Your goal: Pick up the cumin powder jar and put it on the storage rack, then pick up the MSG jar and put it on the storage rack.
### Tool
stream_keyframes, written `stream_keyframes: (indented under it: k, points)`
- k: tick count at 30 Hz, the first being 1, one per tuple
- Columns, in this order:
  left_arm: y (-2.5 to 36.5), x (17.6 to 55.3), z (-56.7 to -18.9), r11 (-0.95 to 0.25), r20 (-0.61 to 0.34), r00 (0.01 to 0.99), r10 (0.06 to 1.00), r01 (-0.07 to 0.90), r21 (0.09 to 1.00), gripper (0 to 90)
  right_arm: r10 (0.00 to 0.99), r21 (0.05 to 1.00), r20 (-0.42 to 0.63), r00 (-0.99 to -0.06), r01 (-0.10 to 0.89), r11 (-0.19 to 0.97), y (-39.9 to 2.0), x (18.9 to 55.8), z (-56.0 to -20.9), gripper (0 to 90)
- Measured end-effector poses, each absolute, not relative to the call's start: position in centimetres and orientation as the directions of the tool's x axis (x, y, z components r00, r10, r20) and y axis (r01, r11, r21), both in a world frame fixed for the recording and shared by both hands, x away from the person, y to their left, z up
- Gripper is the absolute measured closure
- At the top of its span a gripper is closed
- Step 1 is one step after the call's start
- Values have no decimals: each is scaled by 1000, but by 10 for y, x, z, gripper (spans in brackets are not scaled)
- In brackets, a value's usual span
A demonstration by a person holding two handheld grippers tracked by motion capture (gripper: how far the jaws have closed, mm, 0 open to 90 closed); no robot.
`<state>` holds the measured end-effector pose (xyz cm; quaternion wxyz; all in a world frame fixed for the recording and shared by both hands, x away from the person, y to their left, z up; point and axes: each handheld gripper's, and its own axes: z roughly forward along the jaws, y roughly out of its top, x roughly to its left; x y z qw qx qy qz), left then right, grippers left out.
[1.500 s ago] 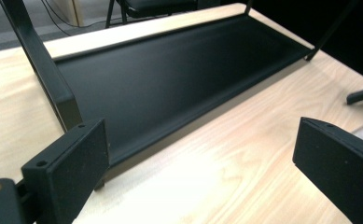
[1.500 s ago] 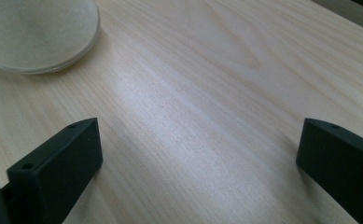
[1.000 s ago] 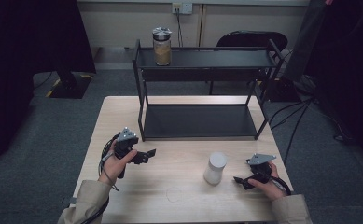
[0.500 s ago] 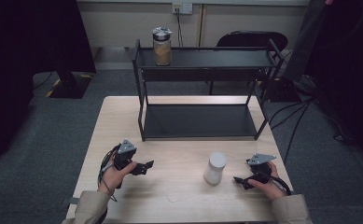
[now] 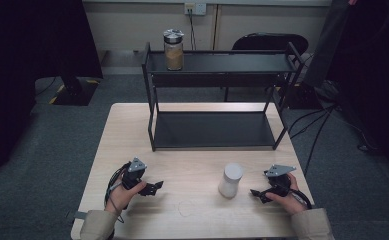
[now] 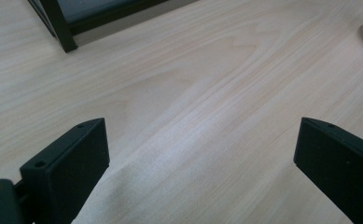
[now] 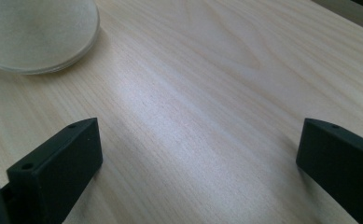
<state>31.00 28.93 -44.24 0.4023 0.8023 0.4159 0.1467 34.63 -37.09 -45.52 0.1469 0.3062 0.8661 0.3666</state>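
Pale wooden table (image 5: 197, 210) under both tools: right gripper (image 5: 256, 192) has its jaws spread wide with nothing between them, just beside the white jar (image 5: 230, 180); left gripper (image 5: 154, 188) likewise spread and unloaded, well apart from it. White jar stands ungrasped before the black two-tier rack (image 5: 217, 100); lift and placement appear outstanding. Lidded jar (image 5: 173, 49) occupies the top shelf. Grey carpet, dark surroundings.

Bench (image 6: 207, 93): pale wood grain, smooth, faint sheen. White cylinder (image 5: 230, 180): matt, frosted-looking. Rack (image 5: 217, 129): black metal, matt. Jar (image 5: 173, 50): clear glass, shiny metal lid.
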Motion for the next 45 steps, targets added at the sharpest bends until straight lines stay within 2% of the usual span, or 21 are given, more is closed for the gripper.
stream_keyframes:
  k: [19, 45]
  points:
    - [281, 313, -450, -425, -43, 628, 777, 574, 700, 29, 638, 725, -30, -769, 423, 543, -371, 346, -455, 0]
    - [275, 309, -453, -471, 13, 650, 760, 537, 700, 0, 638, 725, -30, -769, 423, 543, -371, 346, -455, 0]
